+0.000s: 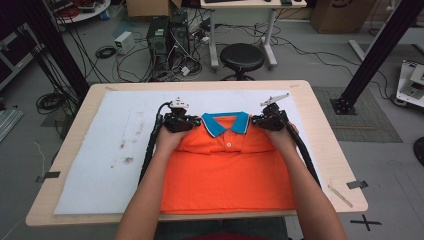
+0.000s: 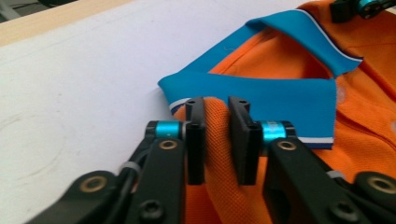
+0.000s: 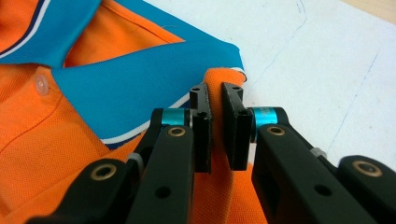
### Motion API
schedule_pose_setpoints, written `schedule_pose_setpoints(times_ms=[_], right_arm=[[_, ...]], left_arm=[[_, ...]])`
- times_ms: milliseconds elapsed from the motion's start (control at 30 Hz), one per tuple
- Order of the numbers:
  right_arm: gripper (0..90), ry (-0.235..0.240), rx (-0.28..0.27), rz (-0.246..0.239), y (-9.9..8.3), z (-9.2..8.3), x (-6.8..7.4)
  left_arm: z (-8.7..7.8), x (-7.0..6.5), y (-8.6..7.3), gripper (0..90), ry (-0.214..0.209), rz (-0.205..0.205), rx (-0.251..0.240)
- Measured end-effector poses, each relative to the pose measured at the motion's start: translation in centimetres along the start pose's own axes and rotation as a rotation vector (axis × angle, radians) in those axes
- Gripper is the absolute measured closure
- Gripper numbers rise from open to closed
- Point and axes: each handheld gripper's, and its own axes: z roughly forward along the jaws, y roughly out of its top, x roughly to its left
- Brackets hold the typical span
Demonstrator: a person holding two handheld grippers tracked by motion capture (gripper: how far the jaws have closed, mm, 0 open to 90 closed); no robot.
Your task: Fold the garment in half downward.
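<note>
High view: orange knit polo shirt with blue collar is lying folded on the white sheet covering the wooden bench; left claw and right claw are sitting at the shirt's two shoulders, either side of the collar. Left gripper view: left claw is pinching a fold of orange fabric just below the blue collar, jaws narrow. Right gripper view: right claw is likewise clamping an orange shoulder fold beside the collar tip.
</note>
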Motion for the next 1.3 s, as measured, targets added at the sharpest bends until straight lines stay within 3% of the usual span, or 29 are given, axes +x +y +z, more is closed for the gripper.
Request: schedule_pose_setpoints(times_ms=[233, 433, 700, 1000, 1300], right_arm=[[83.9, -0.006, -0.012, -0.02, 0.0, -0.6, 0.2], [83.8, 0.002, -0.075, -0.023, -0.6, -2.3, 0.8], [83.9, 0.016, -0.143, -0.056, -2.1, -5.0, 2.3], [84.0, 0.042, -0.163, -0.094, -3.8, -6.7, 4.1], [84.0, 0.082, -0.149, -0.142, -6.9, -8.3, 6.5]], left_arm=[[-0.8, -0.7, 0.4, 84.5, -0.001, 0.039, -0.026], [-3.0, -1.6, 0.3, 84.5, -0.022, 0.065, -0.09], [-5.1, -3.3, -0.2, 84.5, -0.056, 0.112, -0.13], [-6.3, -5.1, -2.4, 84.5, -0.082, 0.126, -0.13], [-8.1, -7.3, -5.0, 84.1, -0.117, 0.177, -0.095]])
